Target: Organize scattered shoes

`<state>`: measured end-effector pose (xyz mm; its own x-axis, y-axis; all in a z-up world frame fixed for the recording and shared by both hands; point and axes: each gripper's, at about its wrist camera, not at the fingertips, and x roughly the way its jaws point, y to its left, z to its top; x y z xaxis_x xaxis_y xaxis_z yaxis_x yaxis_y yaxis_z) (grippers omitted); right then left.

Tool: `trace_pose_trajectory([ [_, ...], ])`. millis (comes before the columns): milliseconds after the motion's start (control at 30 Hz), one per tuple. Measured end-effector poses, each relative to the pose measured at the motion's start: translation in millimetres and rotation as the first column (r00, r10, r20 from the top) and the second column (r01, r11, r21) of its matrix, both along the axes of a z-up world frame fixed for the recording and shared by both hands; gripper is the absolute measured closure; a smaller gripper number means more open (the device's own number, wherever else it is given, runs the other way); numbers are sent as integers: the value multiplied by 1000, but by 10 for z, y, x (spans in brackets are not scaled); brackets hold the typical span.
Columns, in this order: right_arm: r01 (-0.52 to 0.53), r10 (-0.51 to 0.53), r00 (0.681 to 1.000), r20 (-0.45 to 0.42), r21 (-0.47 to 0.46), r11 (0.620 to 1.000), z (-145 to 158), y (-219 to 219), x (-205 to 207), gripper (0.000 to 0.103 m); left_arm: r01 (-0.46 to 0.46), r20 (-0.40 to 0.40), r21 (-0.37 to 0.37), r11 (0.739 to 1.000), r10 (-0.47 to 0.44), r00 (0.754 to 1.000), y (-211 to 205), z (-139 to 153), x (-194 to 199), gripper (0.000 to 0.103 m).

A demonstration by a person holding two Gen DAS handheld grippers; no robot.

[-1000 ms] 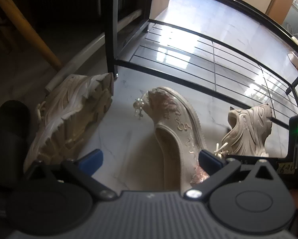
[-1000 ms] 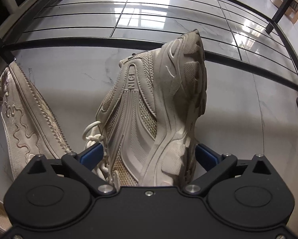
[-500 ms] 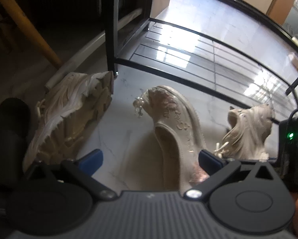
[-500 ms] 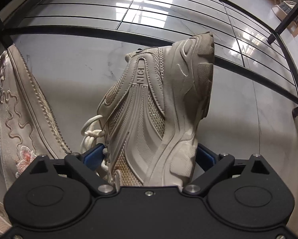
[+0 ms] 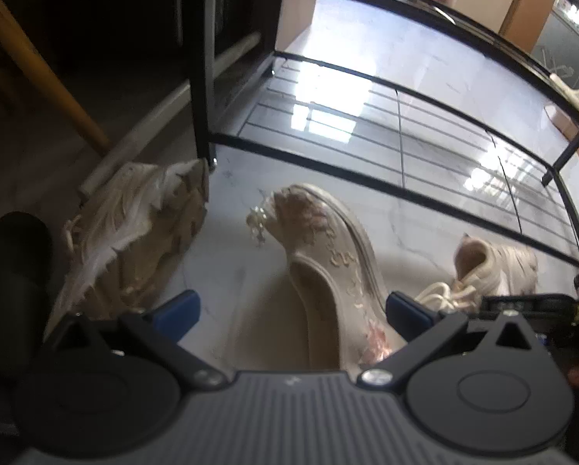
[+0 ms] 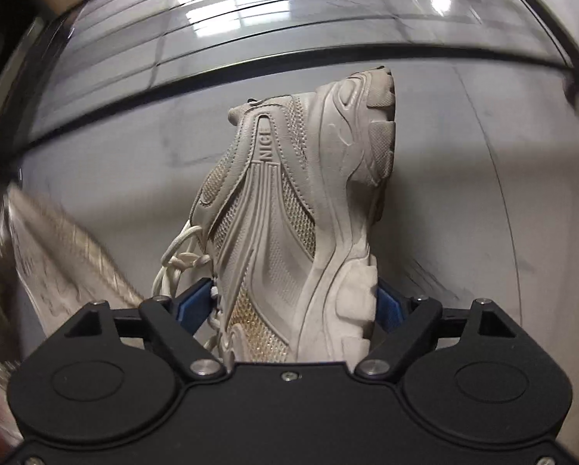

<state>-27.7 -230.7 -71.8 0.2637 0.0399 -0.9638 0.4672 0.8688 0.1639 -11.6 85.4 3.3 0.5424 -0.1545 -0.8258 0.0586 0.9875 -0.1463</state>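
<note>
My right gripper points steeply down, its jaws closing on a beige mesh sneaker. One blue pad presses the lace side and the other the thick sole. In the left wrist view the same sneaker shows at the right, heel opening towards me. My left gripper hangs open above the floor. A cream embroidered slip-on lies between its fingers, close to the right fingertip, and neither pad touches it. A second beige sneaker lies sole-up at the left.
A black metal shoe rack with a wire bottom shelf stands just behind the shoes on glossy marble floor. One of its uprights is beside the left sneaker. A slanted wooden leg and a dark rounded object are at the far left.
The right gripper's jaws have drawn in onto the sneaker. It has rolled and swung sideways with the shoe, so the background now smears. The left gripper stays put.
</note>
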Motion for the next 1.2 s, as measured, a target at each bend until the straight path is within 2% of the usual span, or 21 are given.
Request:
trace_pose_trajectory([
  [167,64,-62,997,-38,55,996,1,-138,-88,18,-39,-12,-22,999,38,999,92,7,39,1],
  [367,100,-94,993,-66,99,990,71,-190,-245,15,-43,-13,-38,998,42,999,119,27,41,1],
  [733,68,-65,997,-47,68,995,332,-419,-485,13,-41,-12,-52,998,40,999,110,64,10,1],
  [1000,187,-173,979,-109,129,974,301,-736,-648,12,-60,-31,-71,996,58,998,138,58,9,1],
  [1200,203,-183,975,-122,171,964,288,-914,-729,11,-62,-39,-76,995,59,997,145,44,8,1],
])
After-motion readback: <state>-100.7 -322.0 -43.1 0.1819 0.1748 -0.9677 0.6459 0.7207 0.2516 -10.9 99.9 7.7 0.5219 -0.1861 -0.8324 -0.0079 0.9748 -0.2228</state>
